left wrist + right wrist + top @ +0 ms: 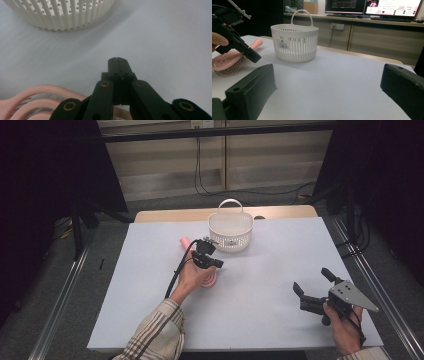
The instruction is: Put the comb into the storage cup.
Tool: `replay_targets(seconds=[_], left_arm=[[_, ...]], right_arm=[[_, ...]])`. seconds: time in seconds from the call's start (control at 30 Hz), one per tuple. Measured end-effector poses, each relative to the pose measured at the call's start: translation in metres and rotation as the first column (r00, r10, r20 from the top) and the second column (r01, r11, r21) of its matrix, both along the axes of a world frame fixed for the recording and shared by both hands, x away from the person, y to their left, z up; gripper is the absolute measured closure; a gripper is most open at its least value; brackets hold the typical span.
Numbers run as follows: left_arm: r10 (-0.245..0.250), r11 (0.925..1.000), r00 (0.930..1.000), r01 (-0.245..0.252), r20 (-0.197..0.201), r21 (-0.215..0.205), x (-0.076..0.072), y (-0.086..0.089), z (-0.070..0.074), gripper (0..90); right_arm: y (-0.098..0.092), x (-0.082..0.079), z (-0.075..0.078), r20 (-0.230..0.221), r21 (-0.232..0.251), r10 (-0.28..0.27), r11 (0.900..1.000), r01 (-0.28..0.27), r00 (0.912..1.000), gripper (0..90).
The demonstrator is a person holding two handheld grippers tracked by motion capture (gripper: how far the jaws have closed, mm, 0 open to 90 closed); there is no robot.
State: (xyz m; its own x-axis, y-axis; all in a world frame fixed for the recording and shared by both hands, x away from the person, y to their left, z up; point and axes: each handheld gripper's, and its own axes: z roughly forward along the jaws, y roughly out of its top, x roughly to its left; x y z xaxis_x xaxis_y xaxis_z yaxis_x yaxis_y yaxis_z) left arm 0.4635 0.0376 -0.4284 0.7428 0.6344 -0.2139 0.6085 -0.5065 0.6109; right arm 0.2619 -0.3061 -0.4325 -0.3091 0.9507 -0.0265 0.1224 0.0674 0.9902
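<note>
black tongs with brass screws, black cable, plaid sleeves.

Pink brush, white basket, black grippers on a pale grey table

From my seat at the controls I see a salmon-pink hairbrush with pale bristles beside the black left gripper, whose pivots show brass-coloured rings. The basket is off-white, its wall patterned with vertical slots and rows of small round holes, and it carries a white label with dark print. The table has a plain light grey top with a tan wooden strip at its far edge. My right gripper is black with a grey plate on top. The sleeve is beige plaid with dark and reddish lines.
</note>
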Motion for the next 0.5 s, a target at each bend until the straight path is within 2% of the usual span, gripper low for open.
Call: replay_targets(seconds=[0.27, 0.3, 0.5], left_arm=[[0.003, 0.9998, 1.0, -0.003, -0.002, -0.019, -0.0022, 0.0046, 0.0014, 90.0], [0.015, 0.9994, 0.9999, -0.015, -0.003, -0.03, -0.0029, 0.0047, 0.0016, 90.0], [0.01, 0.9995, 0.9999, -0.01, 0.0, -0.029, -0.0032, 0.0103, 0.0043, 90.0]], right_arm=[[-0.0002, -0.0002, 0.0001, -0.001, 0.001, 0.002, 1.0, -0.002, 1.0, 0.0], [-0.0003, 0.0, 0.0001, -0.001, 0.001, 0.002, 1.0, -0.002, 1.0, 0.0], [0.0, 0.0, 0.0, 0.0, -0.001, 0.0, 1.0, 0.0, 1.0, 0.0]])
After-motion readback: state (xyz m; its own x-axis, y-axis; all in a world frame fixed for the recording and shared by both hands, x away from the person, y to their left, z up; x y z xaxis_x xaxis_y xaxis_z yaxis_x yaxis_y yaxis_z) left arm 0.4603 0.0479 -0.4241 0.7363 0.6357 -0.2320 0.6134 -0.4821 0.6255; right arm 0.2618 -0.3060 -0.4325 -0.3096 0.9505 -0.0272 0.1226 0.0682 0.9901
